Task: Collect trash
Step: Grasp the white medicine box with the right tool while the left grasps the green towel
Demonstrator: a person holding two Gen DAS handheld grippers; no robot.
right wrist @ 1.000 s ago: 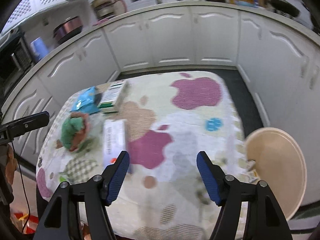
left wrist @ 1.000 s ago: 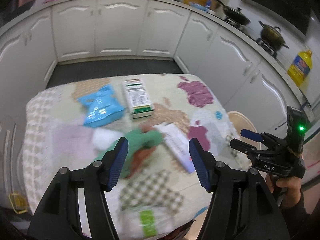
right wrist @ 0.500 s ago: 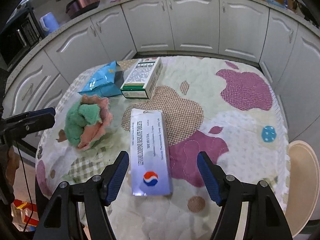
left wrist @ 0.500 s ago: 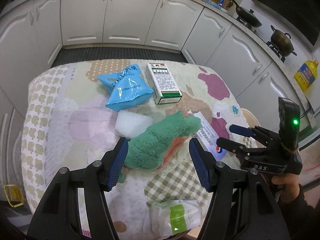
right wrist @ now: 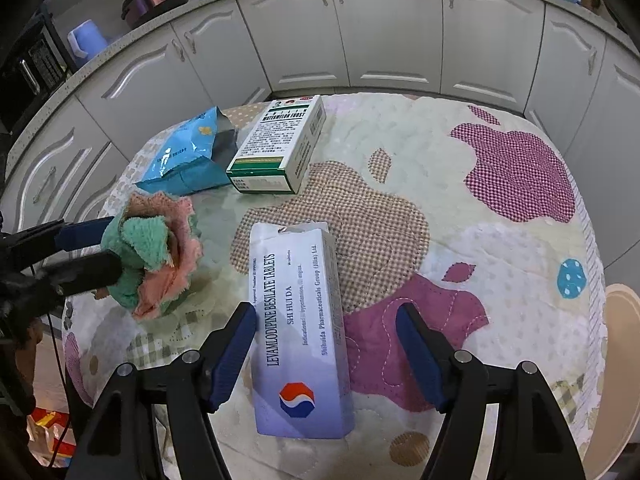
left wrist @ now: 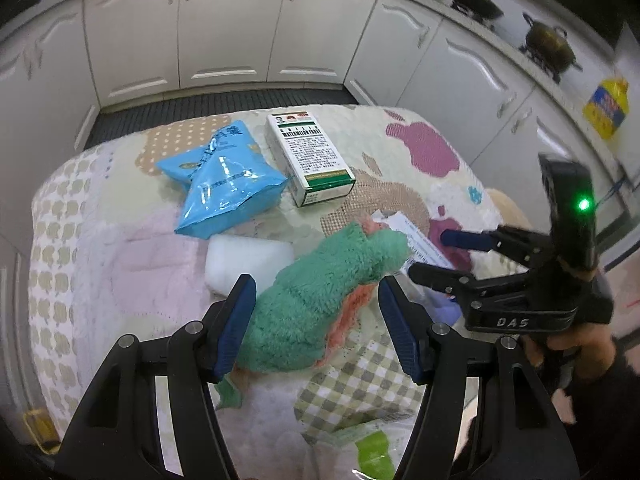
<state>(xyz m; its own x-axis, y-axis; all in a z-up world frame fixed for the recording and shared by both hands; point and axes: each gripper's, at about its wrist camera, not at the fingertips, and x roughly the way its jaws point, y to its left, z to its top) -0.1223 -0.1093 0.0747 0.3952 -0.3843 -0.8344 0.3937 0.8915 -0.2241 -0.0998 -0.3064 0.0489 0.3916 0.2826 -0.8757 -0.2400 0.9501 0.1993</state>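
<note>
Tablet box (right wrist: pixel 300 328) (white-lilac, red-blue logo) lies flat, top flap open.

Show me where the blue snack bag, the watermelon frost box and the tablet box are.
blue snack bag (left wrist: pixel 224 184), left wrist view, middle of its shiny face.
watermelon frost box (left wrist: pixel 310 156), left wrist view, printed top panel.
tablet box (right wrist: pixel 298 328), right wrist view, lettered top face.

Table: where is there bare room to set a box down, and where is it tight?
Free: the right half of the table, from the tablet box to the far edge, and the pink patch left of the white sponge. Crowded: the blue bag, green-white box, sponge and towel bunch together, both grippers beside them.
</note>
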